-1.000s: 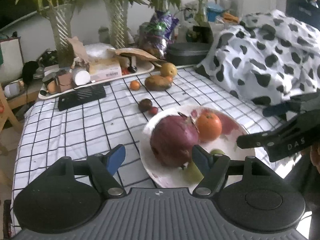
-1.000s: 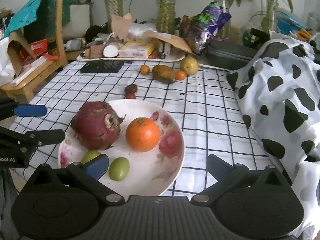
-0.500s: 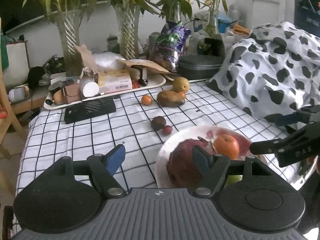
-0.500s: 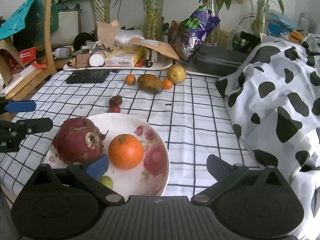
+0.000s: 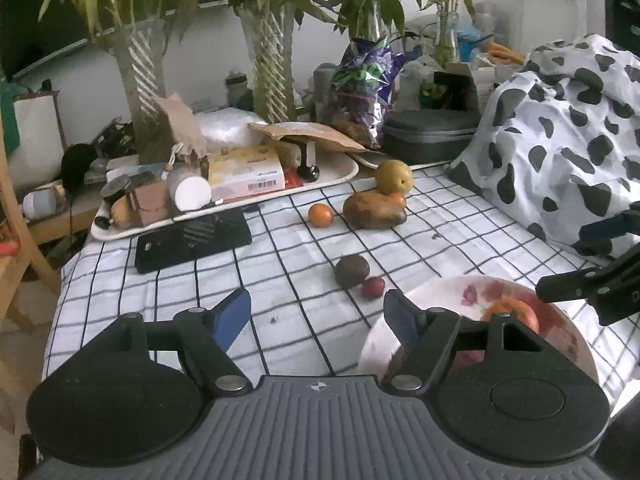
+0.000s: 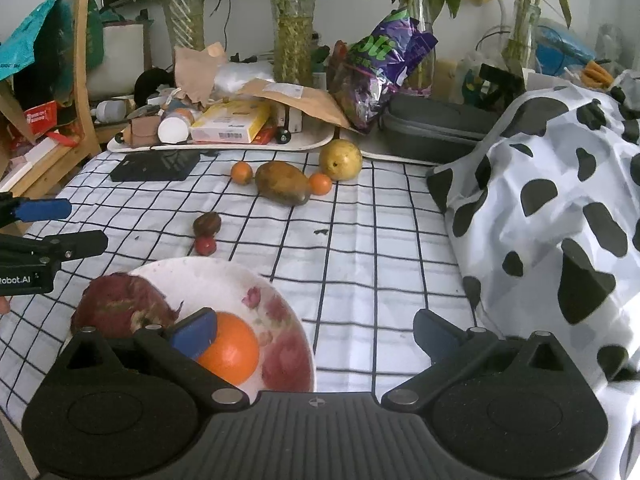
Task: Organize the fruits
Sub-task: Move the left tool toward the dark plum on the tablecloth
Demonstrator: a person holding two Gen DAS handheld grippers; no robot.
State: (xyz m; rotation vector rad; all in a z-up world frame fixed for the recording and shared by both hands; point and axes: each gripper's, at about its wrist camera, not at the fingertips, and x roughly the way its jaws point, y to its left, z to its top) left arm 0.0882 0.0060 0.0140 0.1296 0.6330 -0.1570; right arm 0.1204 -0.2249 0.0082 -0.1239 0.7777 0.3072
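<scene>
A floral plate [image 6: 224,280] near the table's front edge holds a dark red dragon fruit [image 6: 120,308] and an orange [image 6: 232,354]; the plate also shows in the left wrist view [image 5: 472,292]. Loose on the checked cloth lie a dark round fruit [image 6: 207,223], a small red fruit [image 6: 205,245], a mango [image 6: 282,182], a pear [image 6: 340,159] and two small oranges [image 6: 241,172] [image 6: 320,183]. My left gripper [image 5: 316,312] is open and empty, above the cloth left of the plate. My right gripper [image 6: 316,332] is open and empty over the plate's right edge.
A cluttered white tray [image 6: 312,142] and a black flat device [image 6: 156,165] lie at the back. A grey case [image 6: 432,132], plant vases [image 6: 292,52] and a purple bag [image 6: 380,68] stand behind. A cow-print blanket [image 6: 560,200] covers the right side.
Both grippers have pulled back and up from the plate; the plate and its fruit now sit lower in both views. The small green fruits have dropped out of sight. Both stay open.
</scene>
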